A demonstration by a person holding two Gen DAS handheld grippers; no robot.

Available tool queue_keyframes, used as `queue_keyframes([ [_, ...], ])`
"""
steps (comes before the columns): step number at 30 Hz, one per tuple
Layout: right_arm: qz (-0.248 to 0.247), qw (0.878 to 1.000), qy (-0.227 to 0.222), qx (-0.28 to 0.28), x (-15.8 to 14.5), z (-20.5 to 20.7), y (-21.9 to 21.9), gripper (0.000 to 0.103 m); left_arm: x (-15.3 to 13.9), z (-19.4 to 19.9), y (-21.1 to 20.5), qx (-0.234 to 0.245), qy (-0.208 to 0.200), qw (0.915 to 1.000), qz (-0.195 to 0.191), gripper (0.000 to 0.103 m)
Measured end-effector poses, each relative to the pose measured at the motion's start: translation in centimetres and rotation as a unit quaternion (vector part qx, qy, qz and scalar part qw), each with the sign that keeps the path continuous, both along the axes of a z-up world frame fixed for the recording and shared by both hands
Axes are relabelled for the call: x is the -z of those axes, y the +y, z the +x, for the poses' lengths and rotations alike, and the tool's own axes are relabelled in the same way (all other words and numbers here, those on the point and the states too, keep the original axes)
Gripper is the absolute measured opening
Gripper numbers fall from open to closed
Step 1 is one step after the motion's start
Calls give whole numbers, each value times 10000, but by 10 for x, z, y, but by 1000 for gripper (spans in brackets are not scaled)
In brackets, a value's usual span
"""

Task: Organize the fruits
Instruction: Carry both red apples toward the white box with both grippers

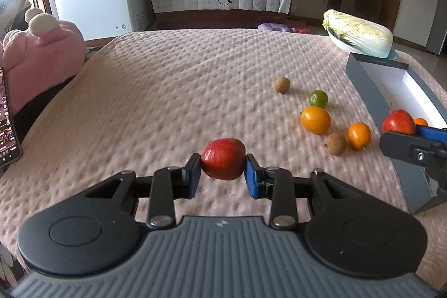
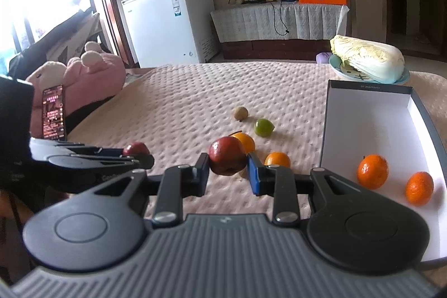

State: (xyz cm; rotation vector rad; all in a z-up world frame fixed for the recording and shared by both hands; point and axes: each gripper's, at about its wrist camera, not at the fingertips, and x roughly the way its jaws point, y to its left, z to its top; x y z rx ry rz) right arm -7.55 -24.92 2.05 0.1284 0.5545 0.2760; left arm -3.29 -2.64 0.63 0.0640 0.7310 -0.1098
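Between our pads, two red fruits were held clear of the pink cover.
We had the left hand-held gripper [image 1: 223, 172] clamped on one red fruit [image 1: 223, 162], the right hand-held gripper [image 2: 227, 171] on another red fruit [image 2: 226, 159]; round skins might have slipped, rolling toward loose fruit short of the box [image 2: 371, 113].

Left wrist camera sits low and close over the pink blanket [image 1: 181, 80], facing the far wall. Right wrist camera looks the same way from further right. Both catch the box [image 2: 368, 119] and cabbage [image 1: 360, 32].
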Motion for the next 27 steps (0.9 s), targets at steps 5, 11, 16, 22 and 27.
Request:
queue_keyframes([
  [5, 5, 10000, -36, 66, -3, -4, -8, 32, -1, -1, -3, -17, -26, 10000, 6, 39],
  [11, 36, 9998, -53, 178, -5, -7, -18, 32, -2, -1, -7, -19, -31, 10000, 10, 38],
  [16, 61, 9996, -97, 255, -8, -10, -24, 32, -4, -4, -12, 43, -77, 10000, -15, 38],
  [22, 65, 9992, -70, 399, -8, -11, -33, 32, -5, -3, -18, 79, -77, 9999, -95, 39],
  [27, 55, 9986, -50, 521, -8, -13, -42, 32, -5, -4, -27, 180, -88, 9997, -140, 39],
])
